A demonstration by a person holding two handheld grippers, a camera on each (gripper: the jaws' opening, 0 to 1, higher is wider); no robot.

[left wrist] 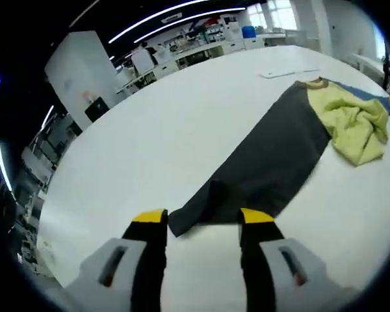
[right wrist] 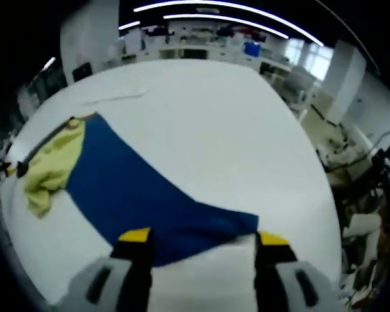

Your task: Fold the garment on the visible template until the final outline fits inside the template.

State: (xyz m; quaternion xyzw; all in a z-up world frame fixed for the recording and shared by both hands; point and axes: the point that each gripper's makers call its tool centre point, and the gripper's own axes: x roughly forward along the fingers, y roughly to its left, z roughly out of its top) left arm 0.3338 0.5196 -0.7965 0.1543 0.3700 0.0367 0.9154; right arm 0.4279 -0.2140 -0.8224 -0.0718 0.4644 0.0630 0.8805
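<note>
A garment lies spread on the white table (left wrist: 149, 143). In the left gripper view its dark grey panel (left wrist: 273, 156) runs toward me, with a bunched yellow part (left wrist: 354, 120) and a strip of blue behind it. My left gripper (left wrist: 203, 218) is open, and the grey corner (left wrist: 182, 224) lies between its yellow-tipped jaws. In the right gripper view the blue panel (right wrist: 136, 195) stretches from the yellow part (right wrist: 52, 162) to me. My right gripper (right wrist: 204, 237) is open, straddling the blue hem (right wrist: 208, 227). A thin pale sheet (left wrist: 289, 73) lies flat beyond the garment.
Bare white tabletop (right wrist: 214, 130) surrounds the garment on all sides. Shelves and benches with clutter (left wrist: 201, 39) line the back of the room. Past the table's right edge stand chairs and equipment (right wrist: 364, 195).
</note>
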